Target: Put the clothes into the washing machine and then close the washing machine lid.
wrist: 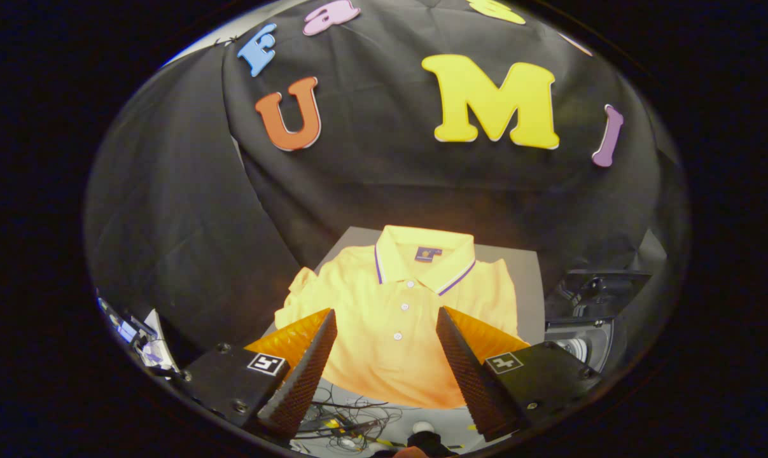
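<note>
A yellow polo shirt [396, 318] with a striped collar and white buttons lies spread flat on a grey table [523, 286], collar pointing away from me. My gripper [387, 321] hovers above the shirt's lower half, open, with a wide gap between its two fingers and nothing held. The shirt's button line runs straight down the gap. To the right of the table stands the washing machine [581, 318], its lid raised and its metal drum showing below.
Loose cables [352, 420] and small odds and ends lie on the floor below the table's near edge. Black cloth walls close the booth behind and to the left. Some clutter [135, 334] sits low at the far left.
</note>
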`<state>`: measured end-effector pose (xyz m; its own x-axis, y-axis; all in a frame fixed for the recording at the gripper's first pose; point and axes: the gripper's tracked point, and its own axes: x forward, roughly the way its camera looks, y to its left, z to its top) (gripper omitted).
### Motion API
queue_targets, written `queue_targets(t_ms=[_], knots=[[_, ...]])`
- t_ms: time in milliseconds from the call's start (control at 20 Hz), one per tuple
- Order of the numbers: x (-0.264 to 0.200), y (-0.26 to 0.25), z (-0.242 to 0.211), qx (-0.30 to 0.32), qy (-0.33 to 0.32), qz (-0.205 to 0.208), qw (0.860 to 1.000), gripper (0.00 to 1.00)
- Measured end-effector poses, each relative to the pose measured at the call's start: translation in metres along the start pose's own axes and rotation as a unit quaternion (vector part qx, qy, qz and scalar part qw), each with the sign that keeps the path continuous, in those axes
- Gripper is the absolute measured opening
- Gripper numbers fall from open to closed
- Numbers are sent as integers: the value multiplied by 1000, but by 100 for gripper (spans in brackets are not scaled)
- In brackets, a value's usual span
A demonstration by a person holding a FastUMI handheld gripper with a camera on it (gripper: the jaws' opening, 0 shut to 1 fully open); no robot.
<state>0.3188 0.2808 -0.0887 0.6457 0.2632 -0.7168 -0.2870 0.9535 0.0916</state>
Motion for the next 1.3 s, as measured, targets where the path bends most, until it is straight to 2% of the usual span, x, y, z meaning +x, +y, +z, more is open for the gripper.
queue_targets(t_ms=[400,900,1050,1300], knots=[[38,-10,4,8,90,-26,996,97],[83,-16,-11,36,193,-42,980,97],[93,-20,-17,43,207,-58,976,97],[95,-20,-21,11,194,-93,977,97]])
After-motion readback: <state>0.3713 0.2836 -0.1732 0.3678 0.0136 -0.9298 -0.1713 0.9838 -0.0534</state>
